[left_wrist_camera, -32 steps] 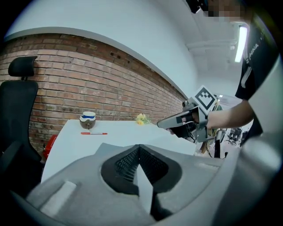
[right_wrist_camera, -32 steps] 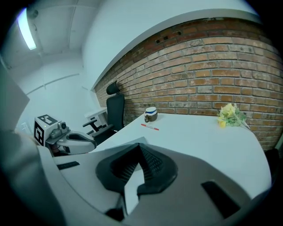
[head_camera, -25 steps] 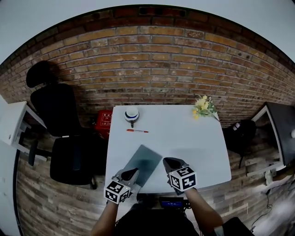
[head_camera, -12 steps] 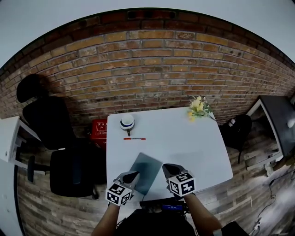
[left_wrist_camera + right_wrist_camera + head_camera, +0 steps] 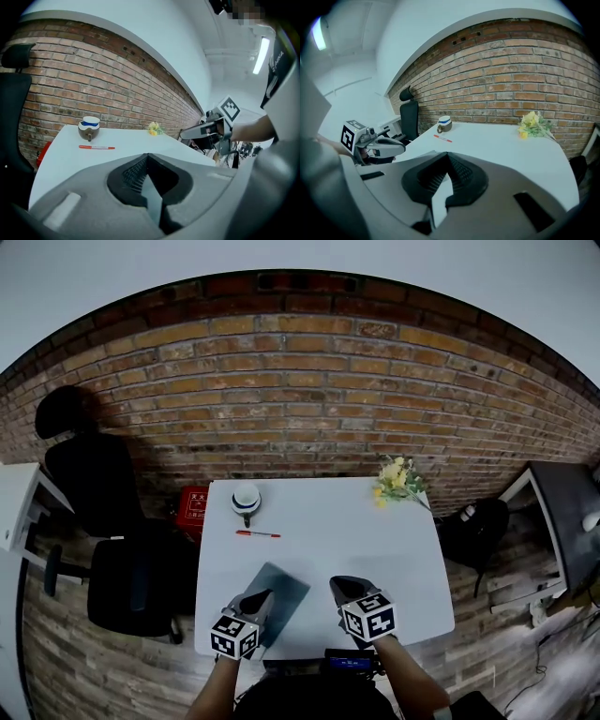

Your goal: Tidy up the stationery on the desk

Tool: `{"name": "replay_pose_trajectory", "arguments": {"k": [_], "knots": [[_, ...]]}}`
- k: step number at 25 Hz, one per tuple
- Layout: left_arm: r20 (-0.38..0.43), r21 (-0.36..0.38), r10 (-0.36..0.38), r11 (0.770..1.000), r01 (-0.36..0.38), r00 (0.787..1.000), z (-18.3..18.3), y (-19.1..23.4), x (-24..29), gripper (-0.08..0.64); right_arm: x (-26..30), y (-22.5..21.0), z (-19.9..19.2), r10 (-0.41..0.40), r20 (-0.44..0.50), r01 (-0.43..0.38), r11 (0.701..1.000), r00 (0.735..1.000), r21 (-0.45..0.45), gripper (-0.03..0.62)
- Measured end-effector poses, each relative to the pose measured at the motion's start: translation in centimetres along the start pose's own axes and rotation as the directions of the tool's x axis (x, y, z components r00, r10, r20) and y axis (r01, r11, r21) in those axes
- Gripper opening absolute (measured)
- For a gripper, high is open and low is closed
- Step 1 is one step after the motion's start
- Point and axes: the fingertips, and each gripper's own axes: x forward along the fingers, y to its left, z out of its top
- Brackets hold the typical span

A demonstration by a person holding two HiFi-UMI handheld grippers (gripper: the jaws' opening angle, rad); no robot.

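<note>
Low in the centre of the head view: left gripper point(image 5: 258, 599) and right gripper point(image 5: 343, 586), each with jaws pressed together on nothing. Confirmed in both gripper views, with only bare surface beyond the pads.

Changed over the last second: whole scene slid toward the left of the frame, and both grippers carried a little forward over the near edge of the white rectangular table point(image 5: 366, 540). Left gripper now over the lower left corner of the flat grey-green notebook point(image 5: 281, 585); contact impossible to tell. Right gripper just right of that notebook, above bare table.

Unmoved: thin red pen point(image 5: 257, 534) at the table's upper left, just below the squat white cup with a blue band point(image 5: 246, 500); bunch of yellow flowers point(image 5: 394, 480) at the upper right corner.

Judged from this: tidying not yet begun, 2 loose pieces of stationery still lying out, approach only just under way. Opening needed before any pickup; good only for pushing while closed. Notebook nearest, pen well apart, further up the frame.
</note>
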Motion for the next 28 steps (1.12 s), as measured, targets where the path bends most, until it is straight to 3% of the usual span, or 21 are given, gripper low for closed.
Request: {"name": "replay_pose_trajectory", "arguments": {"k": [11,28], "knots": [[-0.019,0.086,0.031,0.996,-0.029,0.999,0.7,-0.6,0.3,0.006,0.5,-0.8,0.9,0.037,0.016,-0.037,0.999,0.999,-0.003,0.009],[-0.053,0.085,0.010,0.996,-0.006,0.999,-0.2,-0.1,-0.6,0.006,0.6,0.2,-0.3,0.036,-0.012,-0.036,0.999,0.999,0.005,0.009]]}}
